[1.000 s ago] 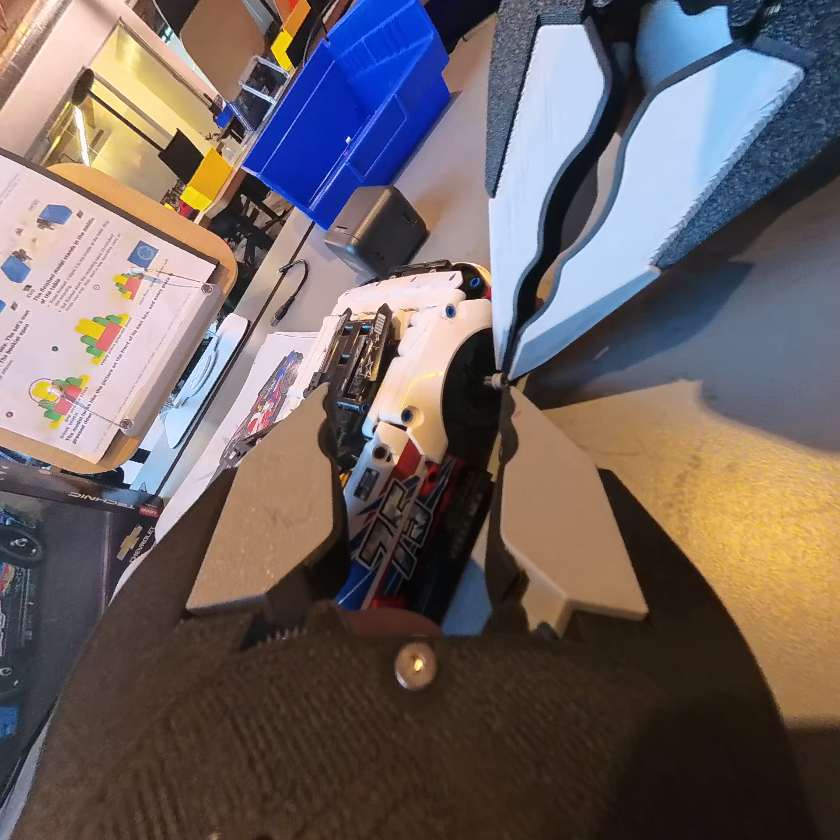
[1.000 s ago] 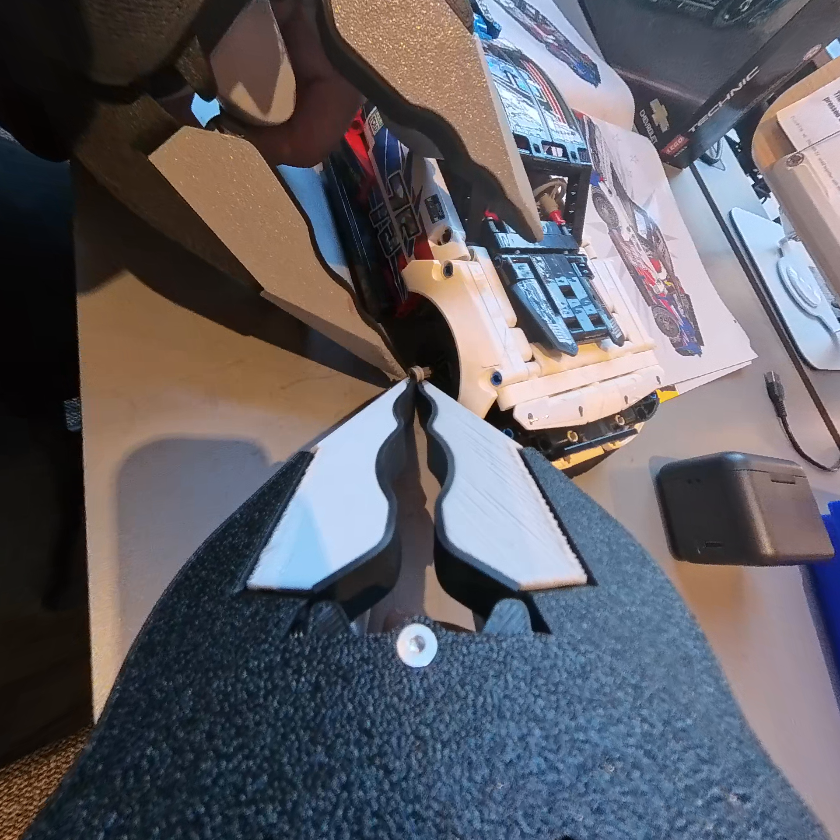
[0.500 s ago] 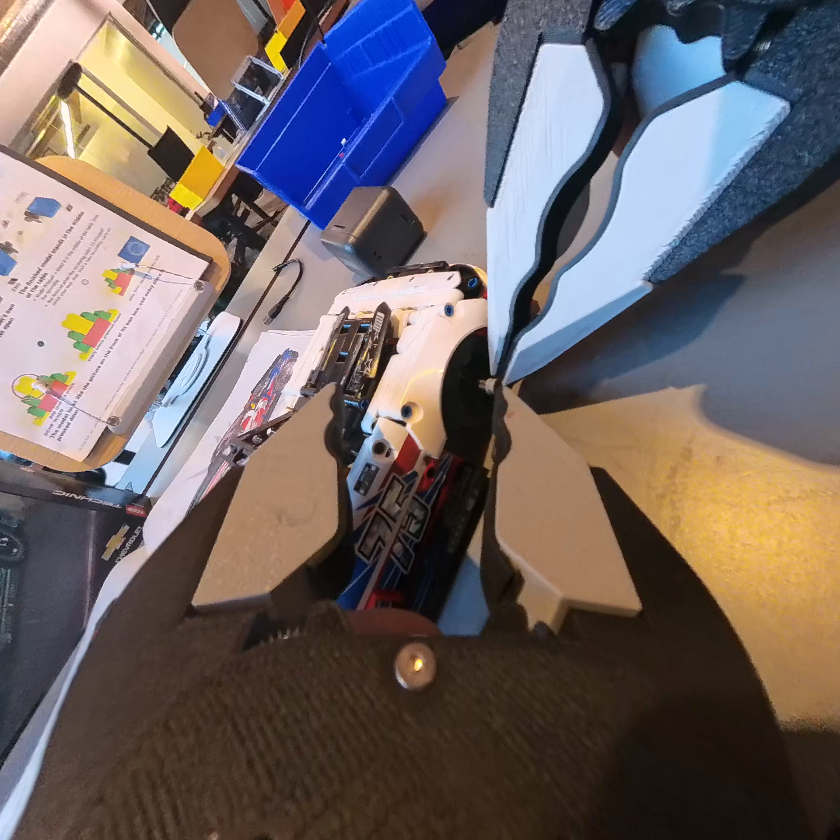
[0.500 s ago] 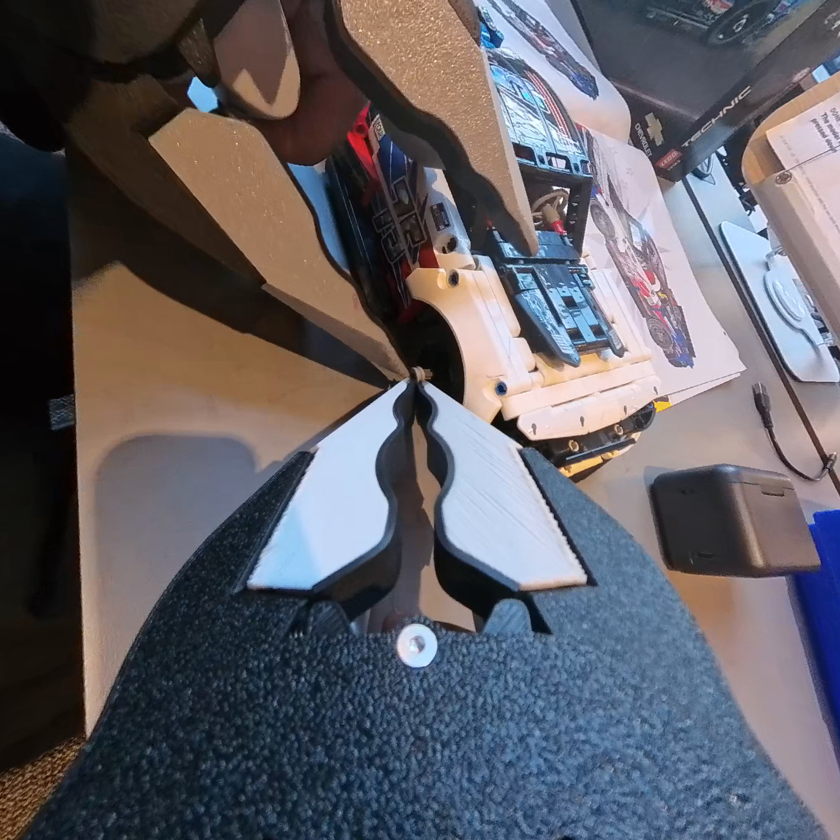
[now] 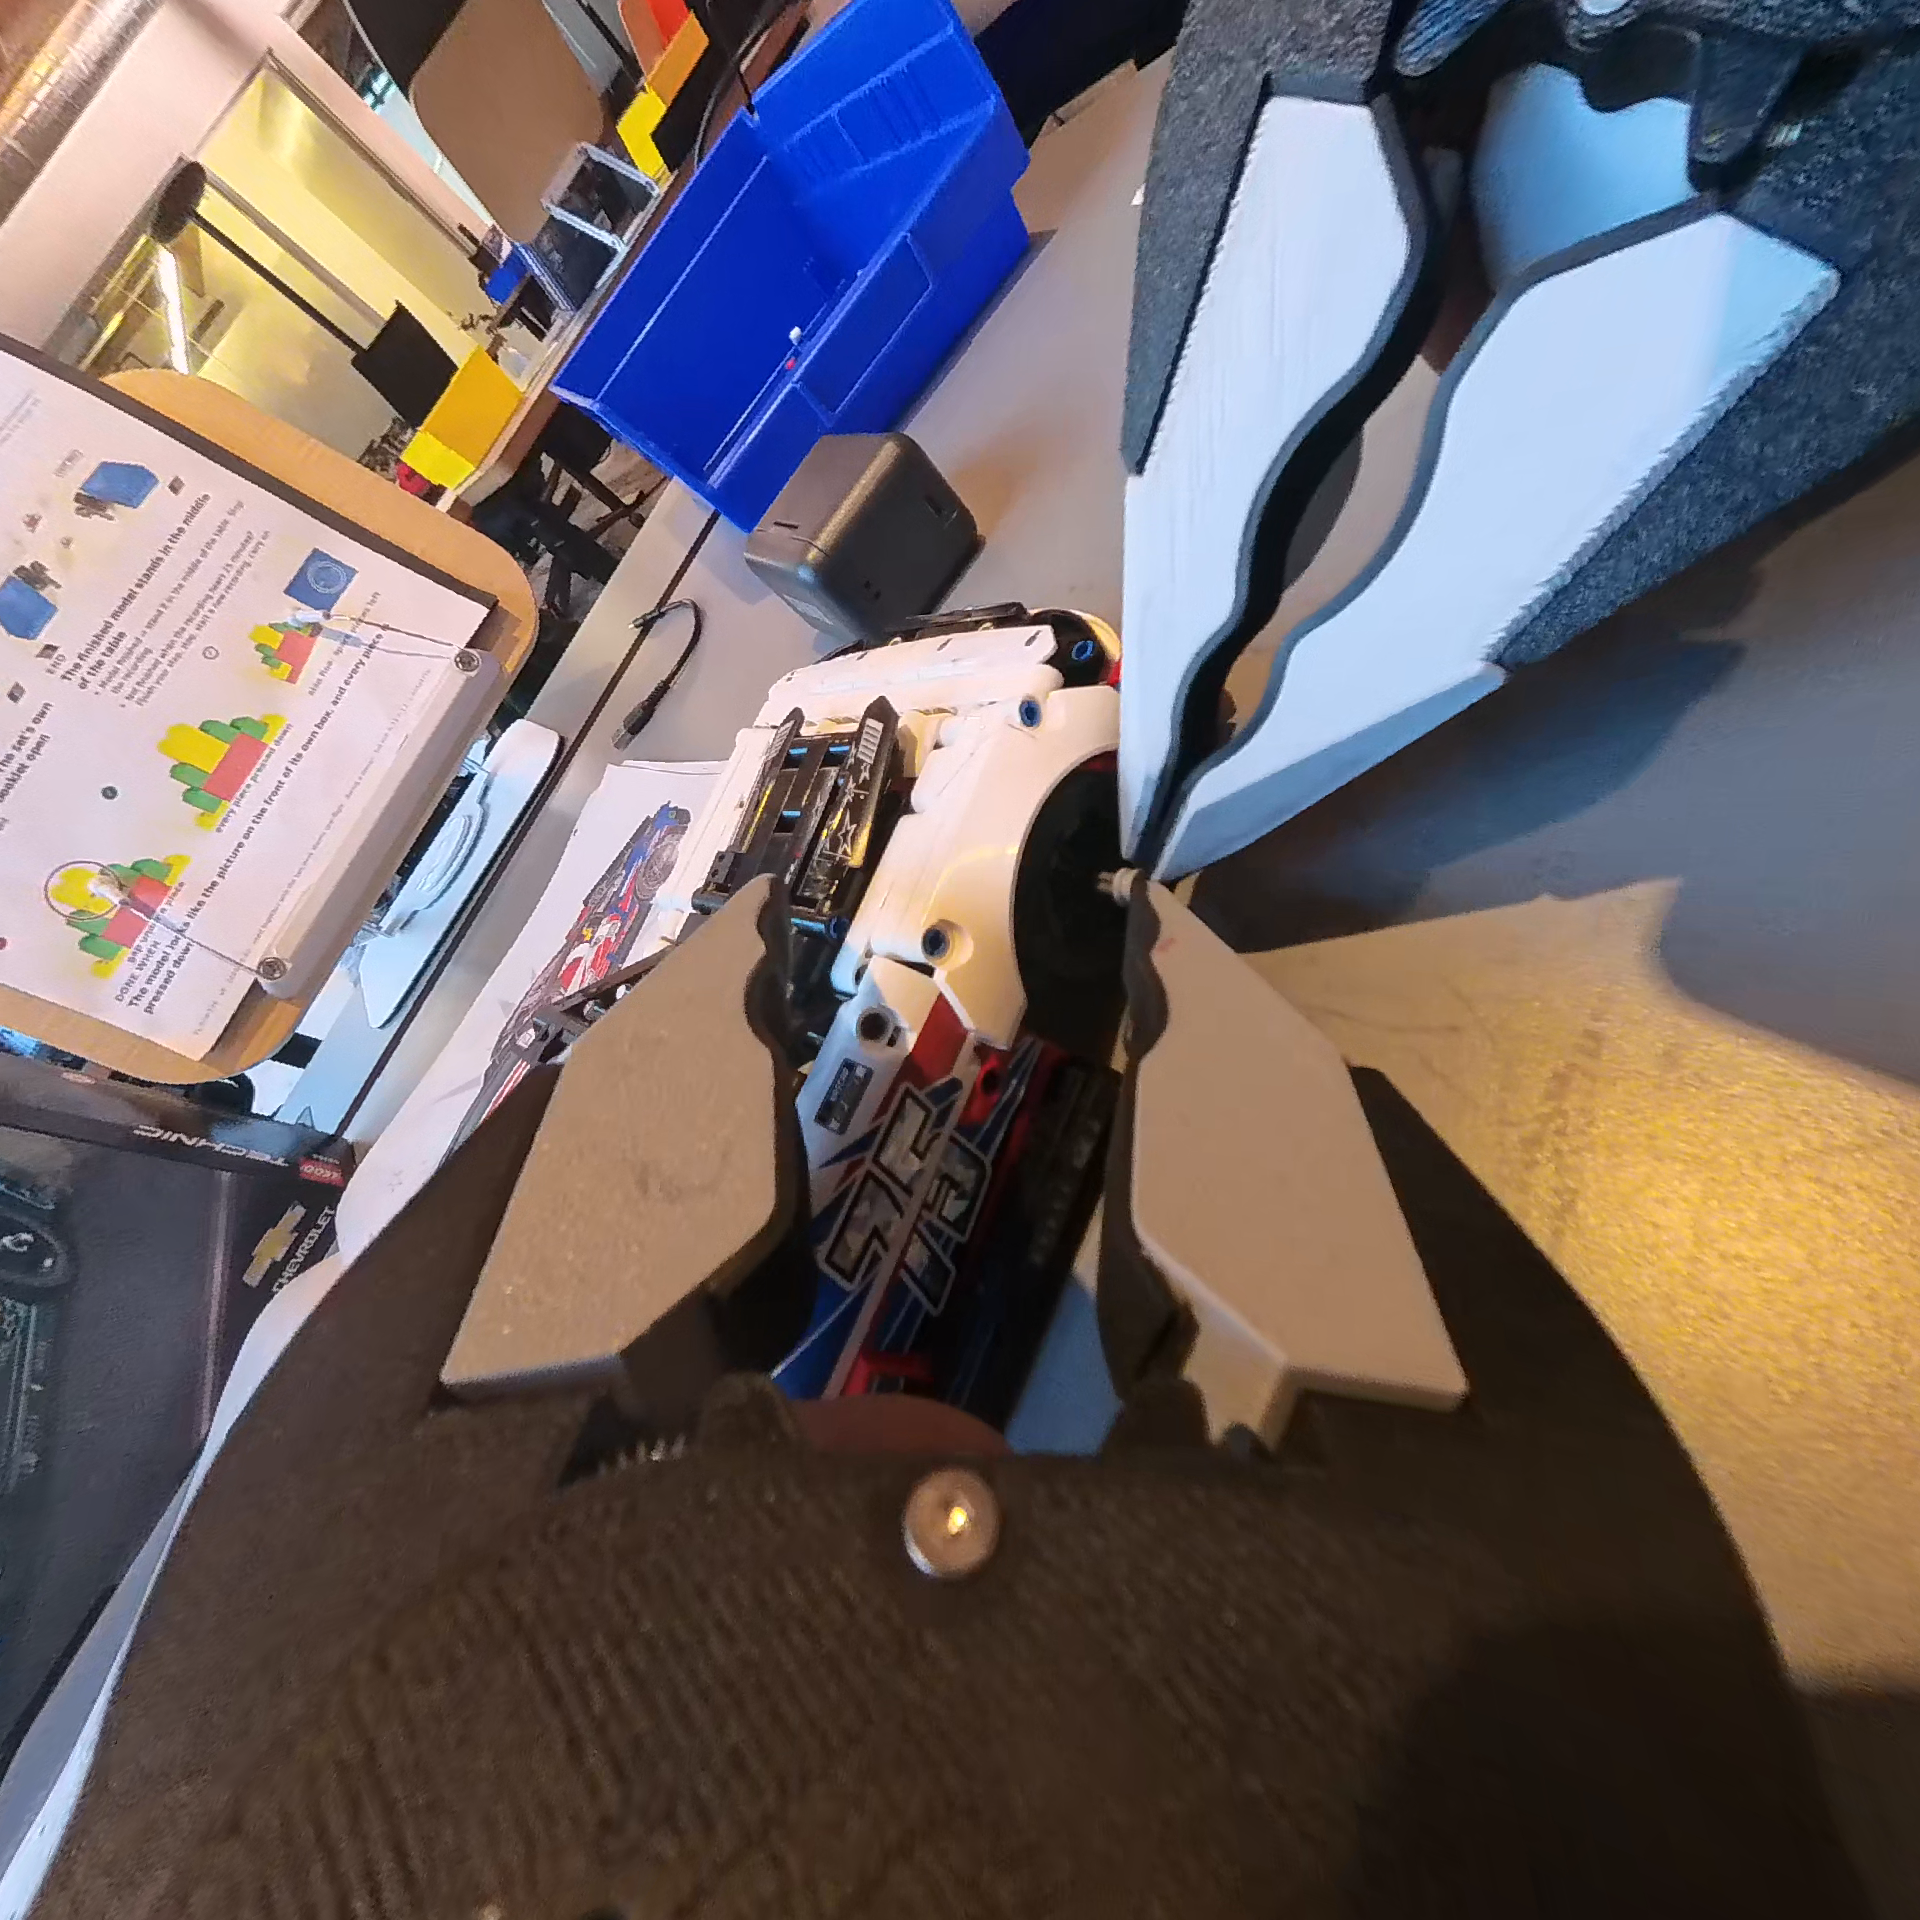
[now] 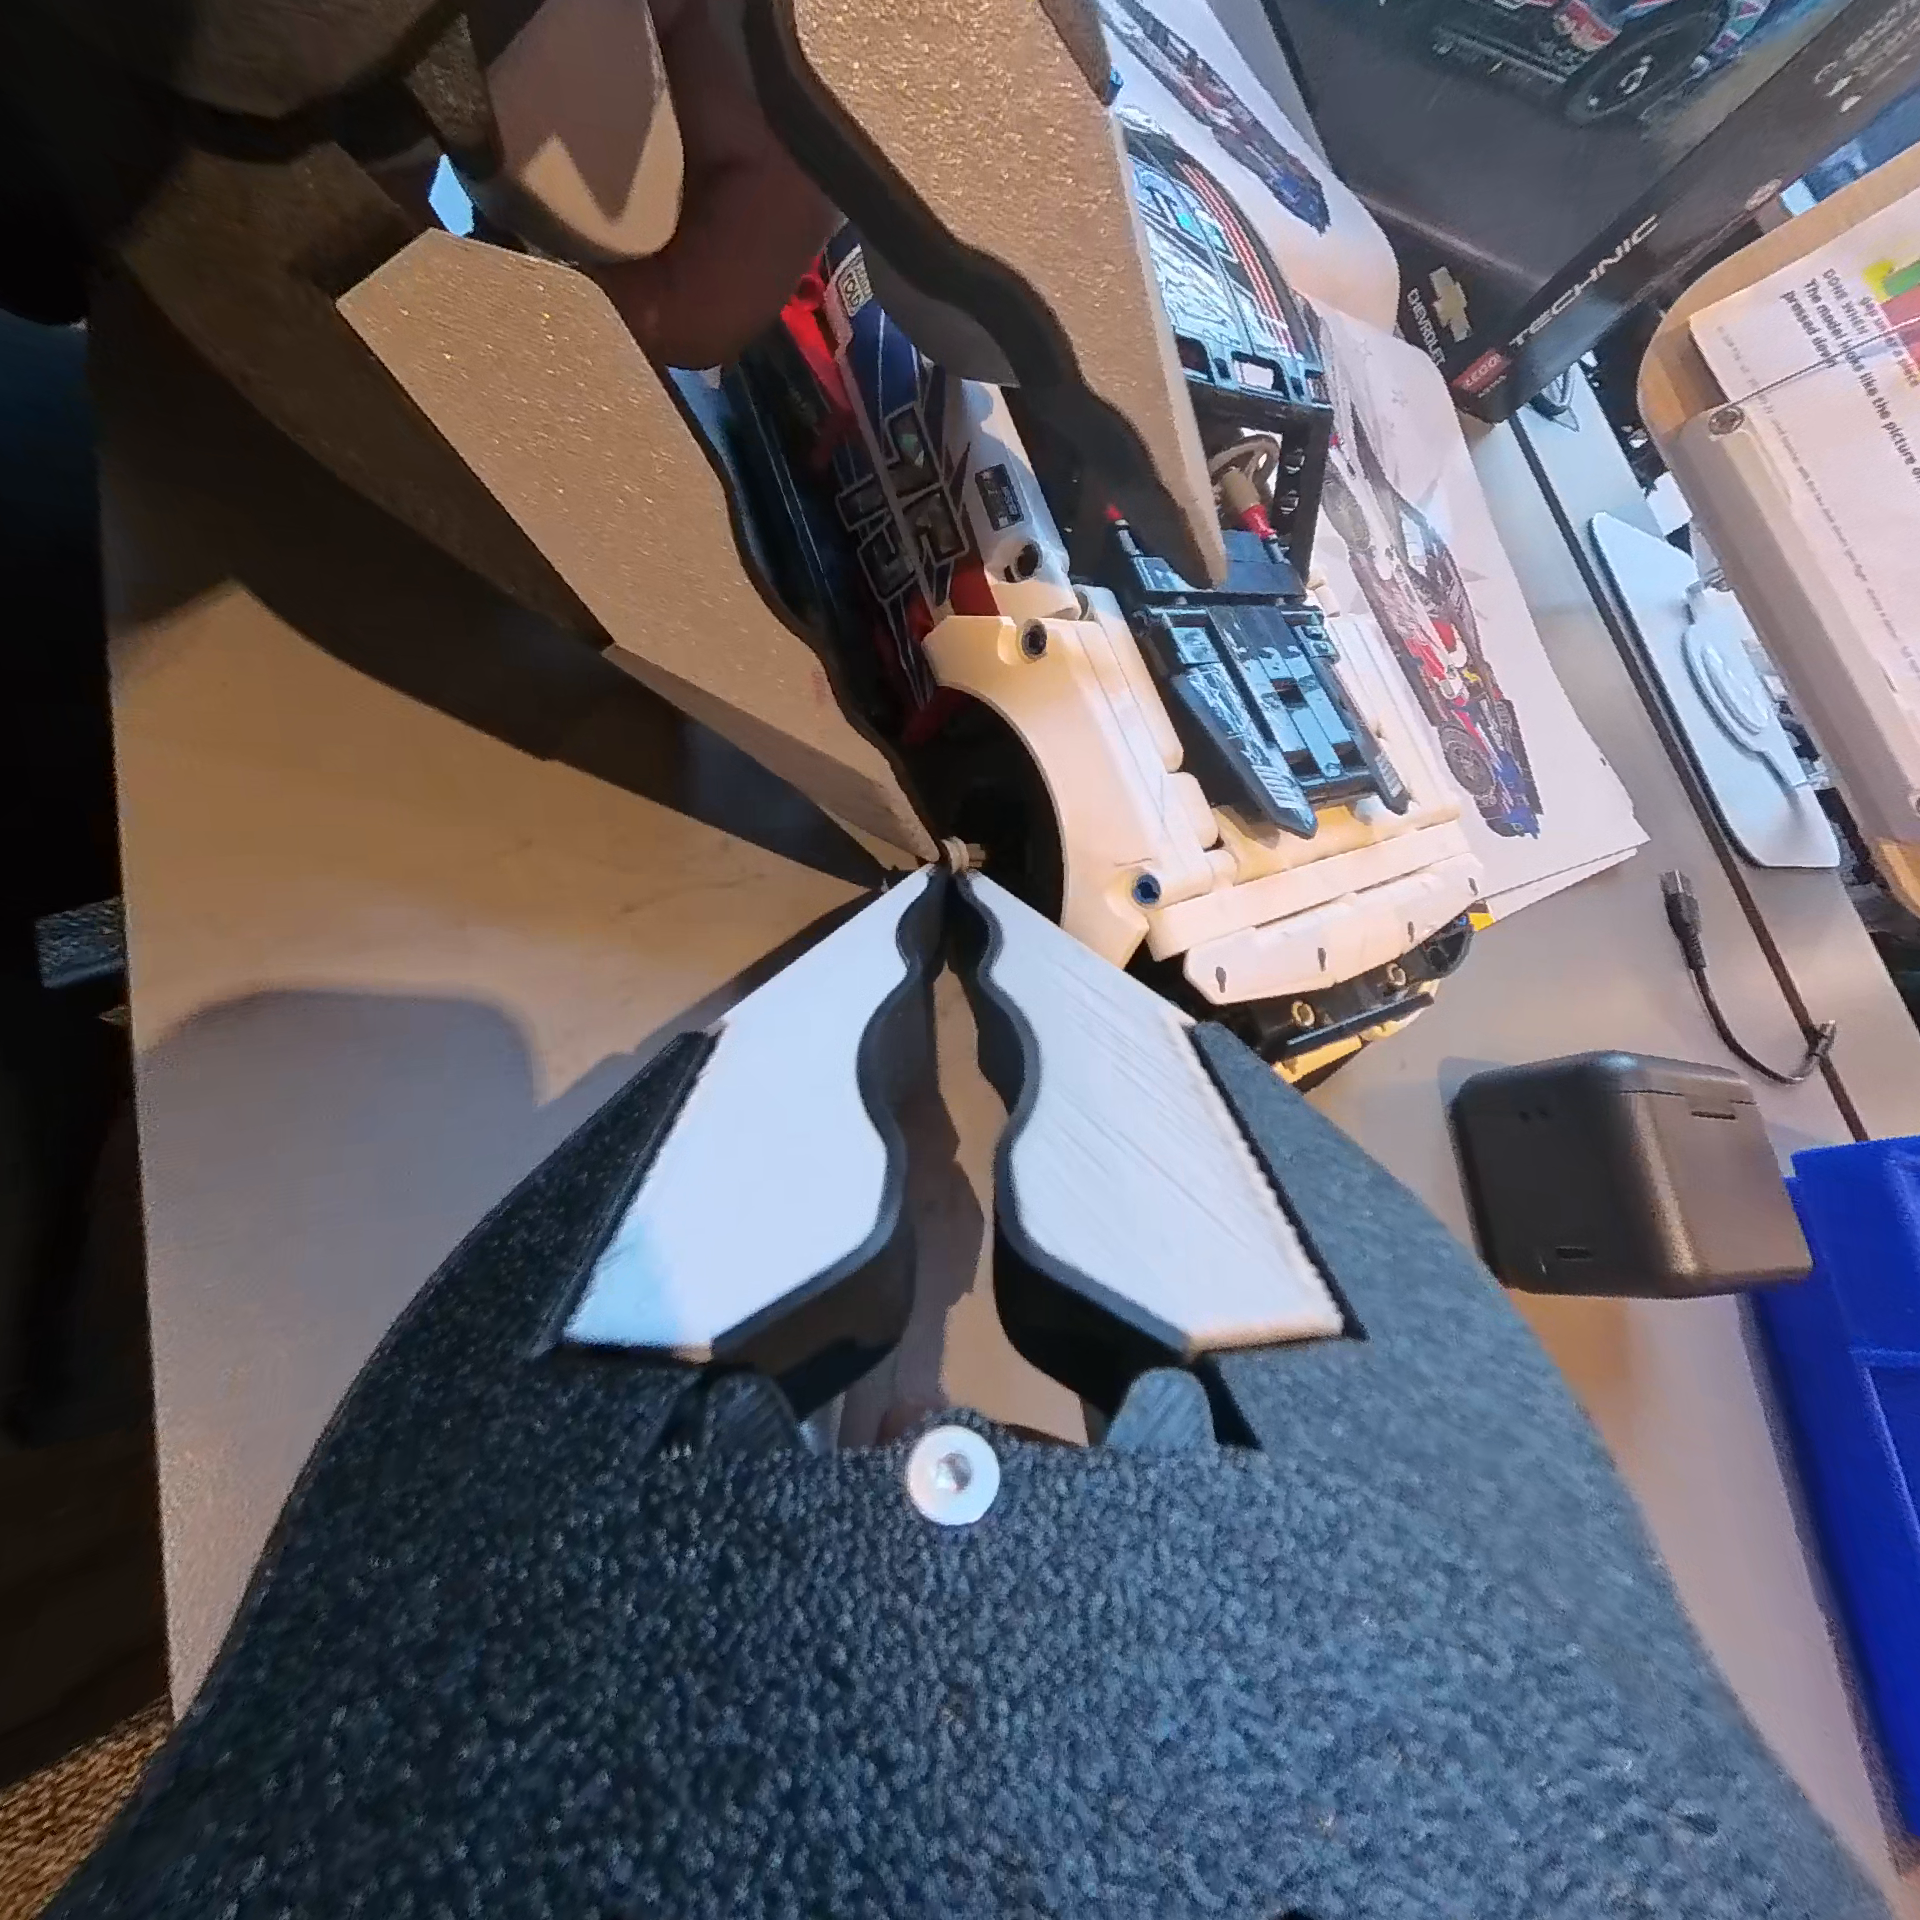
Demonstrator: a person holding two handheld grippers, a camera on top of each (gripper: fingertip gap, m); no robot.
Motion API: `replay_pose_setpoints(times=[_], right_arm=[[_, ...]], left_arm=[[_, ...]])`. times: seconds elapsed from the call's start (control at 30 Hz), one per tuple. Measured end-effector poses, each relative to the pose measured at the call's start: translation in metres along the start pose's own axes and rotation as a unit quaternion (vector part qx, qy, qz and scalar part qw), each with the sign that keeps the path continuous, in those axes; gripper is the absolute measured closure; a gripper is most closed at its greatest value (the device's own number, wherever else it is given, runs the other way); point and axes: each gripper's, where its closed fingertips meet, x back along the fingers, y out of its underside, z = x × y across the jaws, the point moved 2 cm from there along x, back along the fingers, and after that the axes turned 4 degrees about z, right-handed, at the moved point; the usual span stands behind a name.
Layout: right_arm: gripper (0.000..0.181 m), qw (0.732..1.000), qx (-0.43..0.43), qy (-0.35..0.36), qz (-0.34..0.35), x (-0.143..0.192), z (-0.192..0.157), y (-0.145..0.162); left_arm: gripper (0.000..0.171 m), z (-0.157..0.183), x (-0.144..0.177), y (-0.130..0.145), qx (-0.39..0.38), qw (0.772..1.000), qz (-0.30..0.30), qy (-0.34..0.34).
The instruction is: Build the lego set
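Car (image 5: 935,935) lay on its side on the table (image 5: 1662,1195), clamped between the wide-spread fingers of the left gripper (image 5: 940,997). Right gripper (image 6: 940,883) pinched shut on an axle pin (image 6: 961,852) at the wheel arch.

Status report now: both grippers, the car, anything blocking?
Left gripper clamped around car. Right gripper shut on small pin at wheel arch. Nothing blocking.

White, red and blue lego race car (image 5: 925,1018), tipped on its side, small axle pin (image 6: 961,854) at wheel arch
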Motion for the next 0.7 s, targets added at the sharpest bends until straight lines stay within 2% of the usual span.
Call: replay_pose_setpoints(times=[0.23, 0.3, 0.43, 0.53, 0.6, 0.7], right_arm=[[0.179, 0.996, 0.003, 0.051, 0.067, 0.021, 0.007, -0.012], [0.141, 0.997, -0.026, 0.053, 0.059, 0.024, 0.015, -0.007], [0.087, 0.995, -0.082, 0.044, 0.025, 0.021, 0.035, 0.005], [0.067, 0.993, -0.114, 0.033, 0.018, 0.015, 0.048, 0.006], [0.063, 0.992, -0.12, 0.029, 0.014, 0.011, 0.054, 0.006], [0.067, 0.996, -0.084, 0.029, 0.0, 0.004, 0.056, 0.005]], left_arm=[[0.109, -0.001, -0.001, 0.0, -0.002, 1.0, 0.002, -0.001], [0.109, -0.001, -0.001, -0.001, -0.003, 1.0, 0.003, -0.001], [0.109, 0.0, -0.001, -0.001, -0.004, 1.0, 0.004, -0.001], [0.108, -0.001, -0.001, -0.001, -0.004, 1.0, 0.004, -0.001], [0.108, -0.001, -0.001, -0.001, -0.004, 1.0, 0.004, -0.001], [0.109, -0.001, -0.001, -0.001, -0.006, 1.0, 0.006, 0.0]])
